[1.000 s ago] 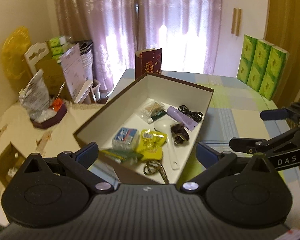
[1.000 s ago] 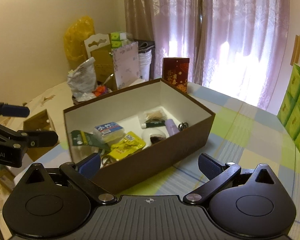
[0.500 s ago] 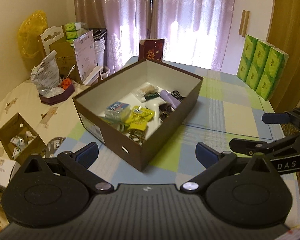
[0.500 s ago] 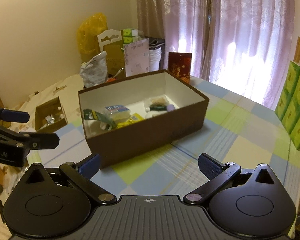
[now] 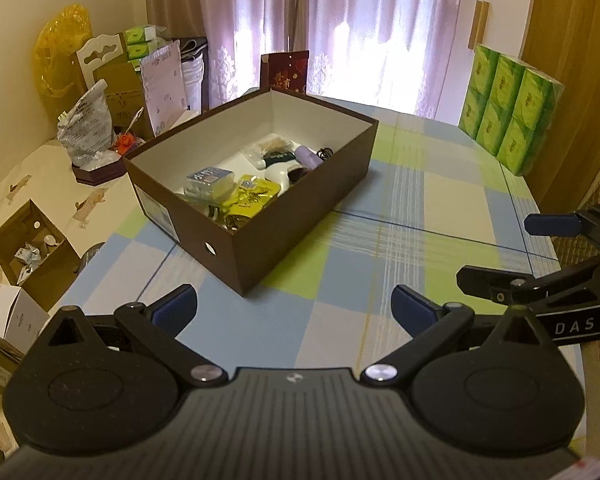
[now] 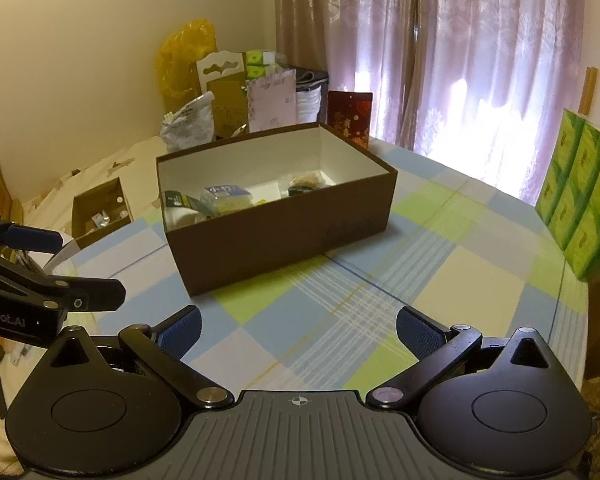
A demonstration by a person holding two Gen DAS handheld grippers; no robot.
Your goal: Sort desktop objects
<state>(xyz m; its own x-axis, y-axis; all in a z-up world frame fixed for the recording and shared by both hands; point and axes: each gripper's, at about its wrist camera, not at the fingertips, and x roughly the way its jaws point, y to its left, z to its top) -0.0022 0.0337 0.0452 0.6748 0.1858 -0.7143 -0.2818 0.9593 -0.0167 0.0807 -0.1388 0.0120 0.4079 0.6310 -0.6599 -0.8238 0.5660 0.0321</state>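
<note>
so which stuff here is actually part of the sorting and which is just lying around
Part of the job:
- brown box
- yellow packet
- blue-white pack
- purple tube
- left hand-held gripper, open
- right hand-held gripper, open

Just lying about:
- green tissue packs
- red gift box
- floor cardboard box

A lived-in home room, likely a dining area. Checked tablecloth [image 5: 380,248] across the middle of the frame; sheer mauve curtains [image 5: 380,20] over a bright window at the top; green tissue packs [image 5: 508,112] stacked at right; bags and cardboard boxes [image 5: 32,248] piled along the left wall.
</note>
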